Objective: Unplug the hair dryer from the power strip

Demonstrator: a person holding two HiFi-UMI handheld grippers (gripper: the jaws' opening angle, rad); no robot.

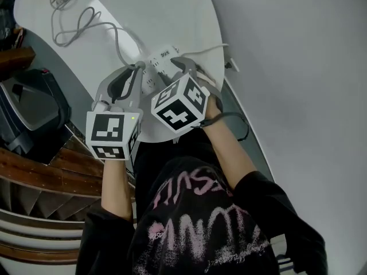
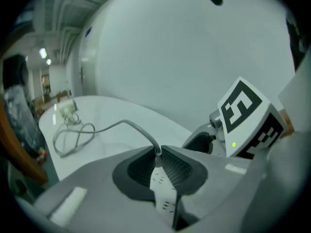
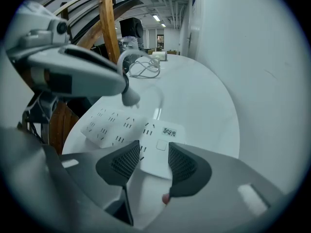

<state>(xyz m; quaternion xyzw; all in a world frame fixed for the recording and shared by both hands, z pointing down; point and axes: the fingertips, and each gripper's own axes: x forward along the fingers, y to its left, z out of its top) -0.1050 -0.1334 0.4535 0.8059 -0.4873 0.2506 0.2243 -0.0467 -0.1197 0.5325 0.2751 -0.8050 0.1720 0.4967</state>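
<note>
White table [image 1: 172,16] against a pale wall [image 1: 298,67] — the fingers [image 2: 181,171] of the left gripper [image 2: 158,154] pinch the hair dryer's plug [image 2: 163,191], which looks just clear of the power strip [image 3: 112,125]; the right gripper [image 3: 153,155], fingers apart, sits over the strip's switch end, probably to steady it — the cord [image 2: 104,127] trails off.

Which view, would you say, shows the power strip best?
Right gripper view: the power strip lies close, sockets plain. Head view: the left tool and right tool hide much of it. Left gripper view: hardly any.
</note>
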